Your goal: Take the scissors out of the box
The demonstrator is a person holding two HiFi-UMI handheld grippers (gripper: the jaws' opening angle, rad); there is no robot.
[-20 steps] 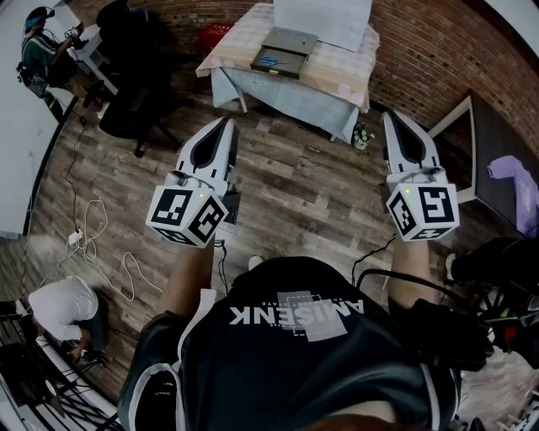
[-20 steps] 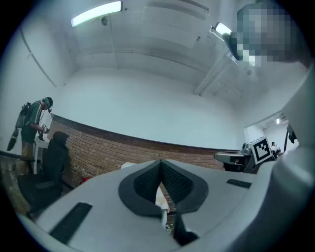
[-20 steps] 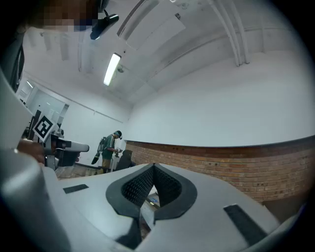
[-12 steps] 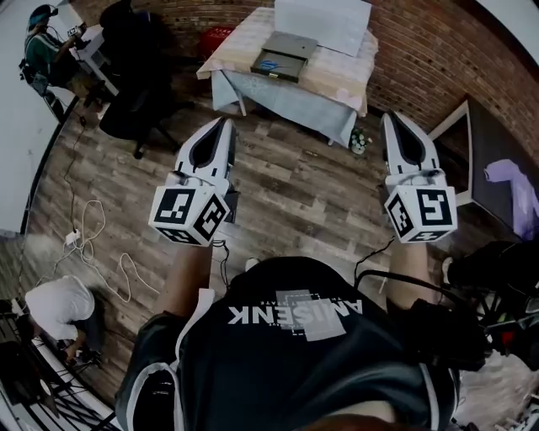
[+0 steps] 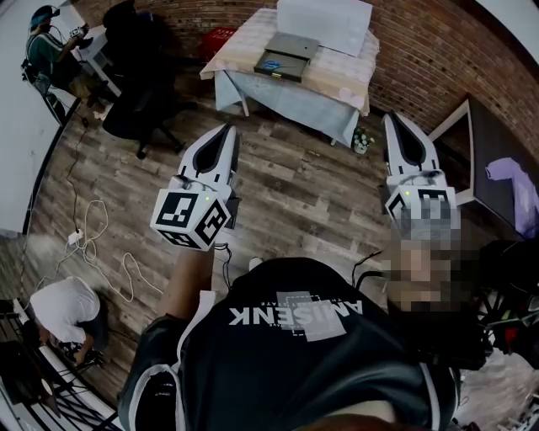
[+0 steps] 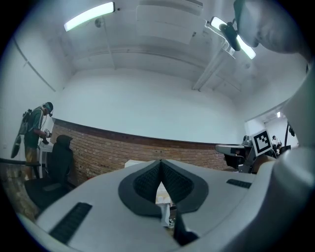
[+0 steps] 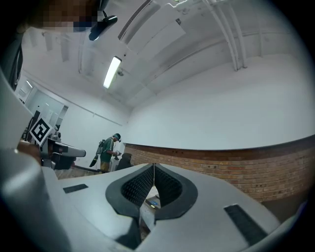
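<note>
Head view: nearest, below both claws, is the wearer's black shirt [image 5: 295,337]. A bare forearm runs up from it to the marker cube [image 5: 192,217] at the back of the left claw [image 5: 227,129]. The right claw [image 5: 392,118] is held about level with it, well apart to its right, and both point away over the wooden floor [image 5: 295,185]. In the left gripper view the left claw [image 6: 160,163] has its two jaws pressed together at the tips with nothing between them. The right gripper view shows the right claw [image 7: 154,166] likewise closed tip to tip and empty. Just left of the right claw's tip a small plant pot [image 5: 362,139] stands on the floor, and well to the left of the left claw is a black office chair [image 5: 139,105]. Beyond the tips, ahead of the gap between the two claws, stands the surface [image 5: 333,76] under a pale cloth, well apart from either claw. On it lies a flat grey box [image 5: 286,55], with a blue patch on its nearer half, and behind that a white carton [image 5: 324,21]. The scissors cannot be made out in any view. Past the surface runs a brick wall [image 5: 421,50], and far off to the left of the left claw stands a person [image 5: 42,42].
</note>
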